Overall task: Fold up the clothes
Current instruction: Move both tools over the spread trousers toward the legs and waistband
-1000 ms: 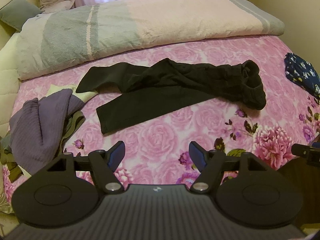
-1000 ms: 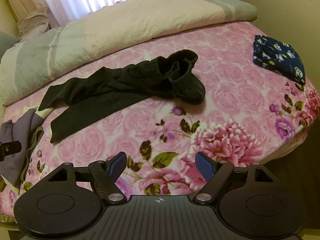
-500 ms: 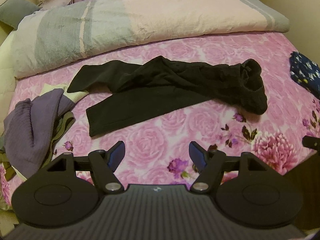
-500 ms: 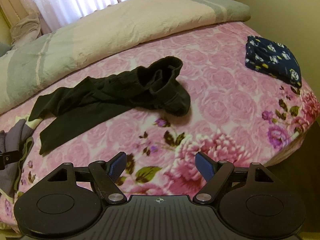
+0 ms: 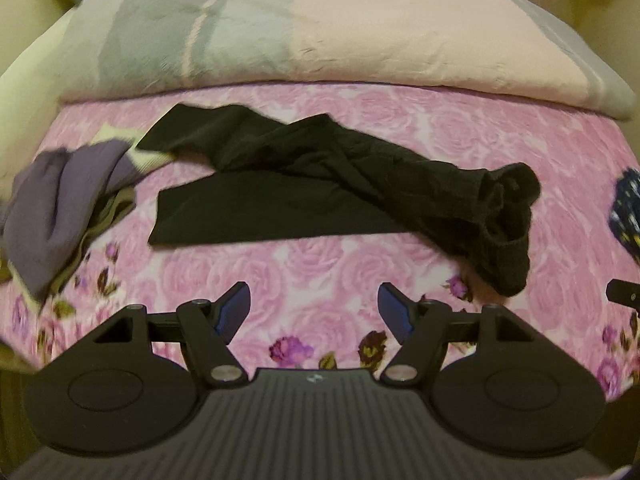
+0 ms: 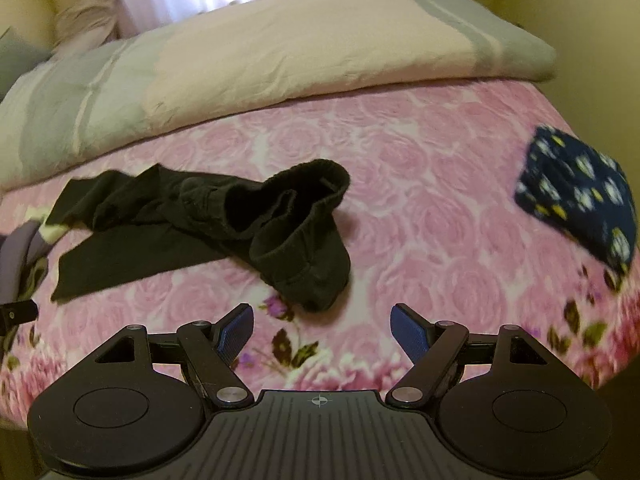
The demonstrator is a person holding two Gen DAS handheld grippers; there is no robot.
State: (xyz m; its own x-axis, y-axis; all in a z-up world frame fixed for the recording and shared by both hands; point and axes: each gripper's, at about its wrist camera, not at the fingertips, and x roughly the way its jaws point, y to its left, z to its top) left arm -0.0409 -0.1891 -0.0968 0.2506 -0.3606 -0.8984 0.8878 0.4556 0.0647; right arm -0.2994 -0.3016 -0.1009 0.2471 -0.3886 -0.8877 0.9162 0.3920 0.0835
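the bed's pink rose-print cover (image 5: 400, 128) spreads ahead of both sets of jaws, a grey-and-cream folded duvet (image 5: 320, 36) beyond it. the limp black knit trousers (image 5: 280, 184) lie crumpled on it, ahead of the left gripper (image 5: 314, 310) and ahead-left of the right gripper (image 6: 322, 330). both jaws stand apart, holding nothing. the cloth looks soft, light and floppy; the bunched ribbed waistband (image 6: 296, 216) nearest the right jaws, and the flat leg hem (image 5: 168, 220) ahead-left of the left jaws, seem the likeliest holds.

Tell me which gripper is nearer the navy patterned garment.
Right. The right gripper hovers open with the navy patterned garment ahead to its right; the left gripper sees it only at the far right edge.
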